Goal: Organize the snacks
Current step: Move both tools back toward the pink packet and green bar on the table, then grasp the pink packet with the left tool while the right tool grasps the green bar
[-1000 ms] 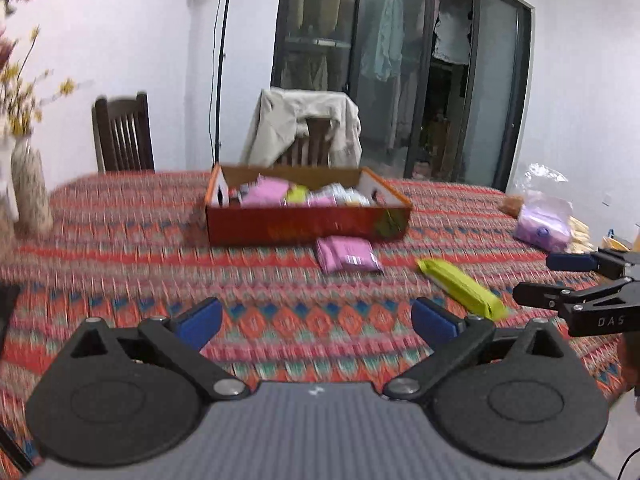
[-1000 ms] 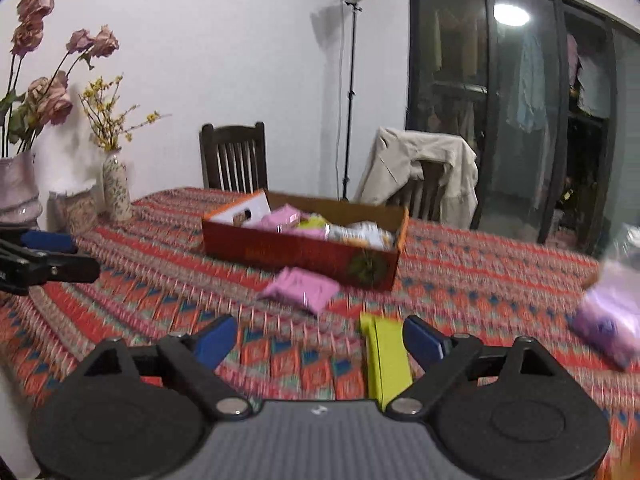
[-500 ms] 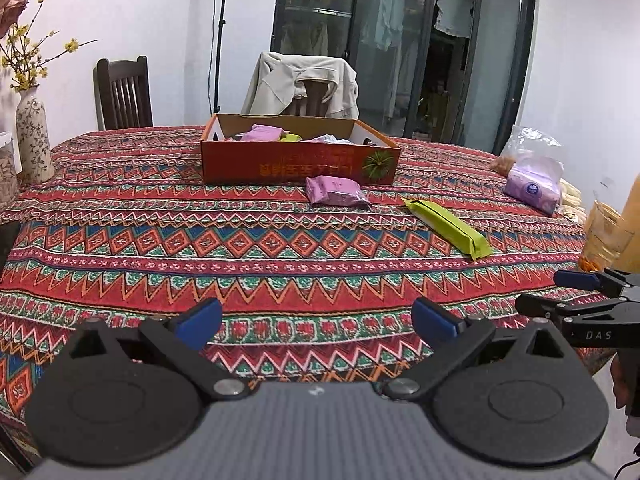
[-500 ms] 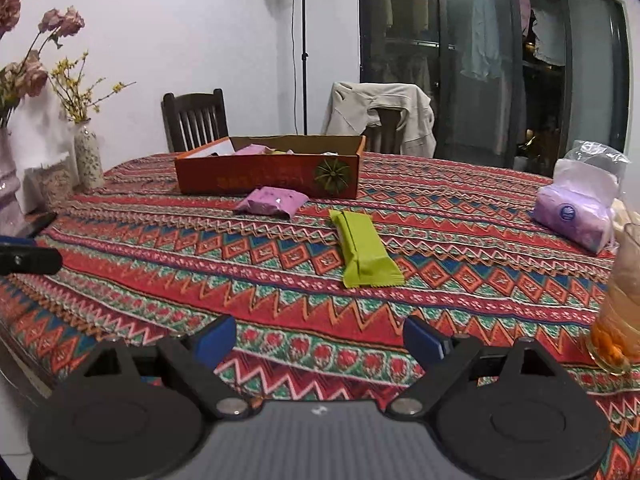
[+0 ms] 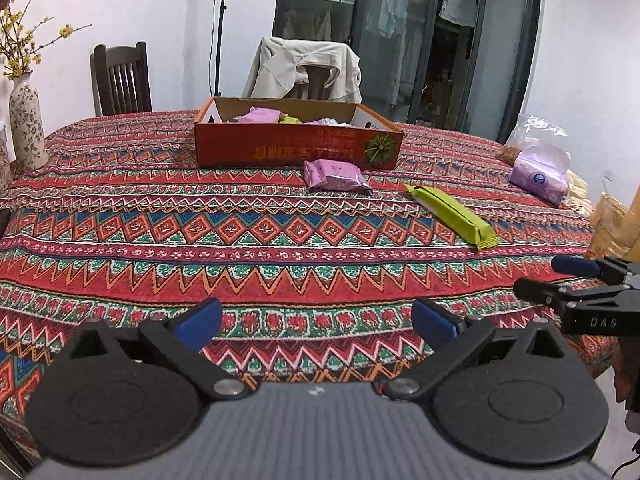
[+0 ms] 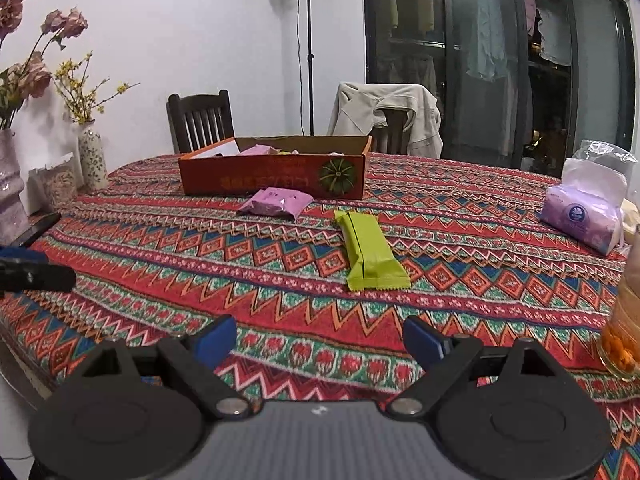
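Now both grippers hang low over the near edge of the patterned tablecloth [image 5: 280, 240], and neither has anything. The left gripper [image 5: 316, 320] stands wide apart with only cloth between its blue pads; same story for the right gripper [image 6: 316, 340], spread wide and empty.

From the left wrist you catch the right gripper side-on at the far right, partly cut off by the frame. From the right wrist, only a dark tip of the left one pokes in at the left edge.

The red cardboard box [image 6: 272, 176] sits mid-table with snacks inside; the left view looks over its wall at pink and green packs, the right view barely does. A pink snack packet [image 6: 276, 202] lies just in front of the box, and a green snack bar [image 6: 368, 252] lies nearer, apart from it.

Off right, a purple tissue pack [image 6: 580, 216] under clear plastic. A glass [image 6: 624, 320] with orange contents is cut off at the edge. Vases [image 6: 92, 160] of flowers stand far left; the right view shows more of them. A jacket-draped chair [image 5: 304, 68] stands behind the box.
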Motion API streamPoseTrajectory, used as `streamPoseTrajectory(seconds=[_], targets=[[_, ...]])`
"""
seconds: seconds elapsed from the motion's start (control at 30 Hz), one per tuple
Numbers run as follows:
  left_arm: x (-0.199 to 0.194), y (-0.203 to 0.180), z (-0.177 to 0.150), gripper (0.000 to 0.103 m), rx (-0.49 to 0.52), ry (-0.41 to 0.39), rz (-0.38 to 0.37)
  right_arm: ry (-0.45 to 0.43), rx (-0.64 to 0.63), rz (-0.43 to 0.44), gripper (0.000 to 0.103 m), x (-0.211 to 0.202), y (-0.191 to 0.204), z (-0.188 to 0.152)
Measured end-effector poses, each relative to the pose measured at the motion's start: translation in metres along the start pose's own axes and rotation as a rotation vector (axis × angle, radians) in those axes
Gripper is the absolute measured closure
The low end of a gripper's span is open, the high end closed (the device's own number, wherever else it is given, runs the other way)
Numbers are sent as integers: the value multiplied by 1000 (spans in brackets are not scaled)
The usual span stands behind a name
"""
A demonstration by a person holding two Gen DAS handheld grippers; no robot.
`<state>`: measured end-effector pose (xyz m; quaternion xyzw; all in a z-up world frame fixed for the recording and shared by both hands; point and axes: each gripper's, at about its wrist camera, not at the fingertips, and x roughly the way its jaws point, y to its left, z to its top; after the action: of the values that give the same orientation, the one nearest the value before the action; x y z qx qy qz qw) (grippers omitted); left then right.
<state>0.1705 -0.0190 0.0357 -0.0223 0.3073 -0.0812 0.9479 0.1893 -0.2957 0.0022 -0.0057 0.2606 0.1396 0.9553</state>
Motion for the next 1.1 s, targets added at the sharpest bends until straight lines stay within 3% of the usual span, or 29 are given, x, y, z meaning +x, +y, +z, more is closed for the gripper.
streamPoseTrajectory(seconds=[0.27, 0.5, 0.73, 0.87, 1.1], targets=[[44, -6, 31, 0, 30, 17, 22, -25, 26, -19, 25, 34, -19, 23], [94, -18, 66, 0, 48, 20, -19, 8, -20, -24, 30, 81, -31, 47], [159, -25, 97, 0, 44, 56, -31, 67, -36, -4, 47, 129, -39, 60], [200, -35, 113, 0, 86, 62, 18, 108, -60, -2, 64, 155, -43, 67], [257, -46, 132, 1, 124, 73, 60, 90, -43, -26, 69, 178, -65, 88]])
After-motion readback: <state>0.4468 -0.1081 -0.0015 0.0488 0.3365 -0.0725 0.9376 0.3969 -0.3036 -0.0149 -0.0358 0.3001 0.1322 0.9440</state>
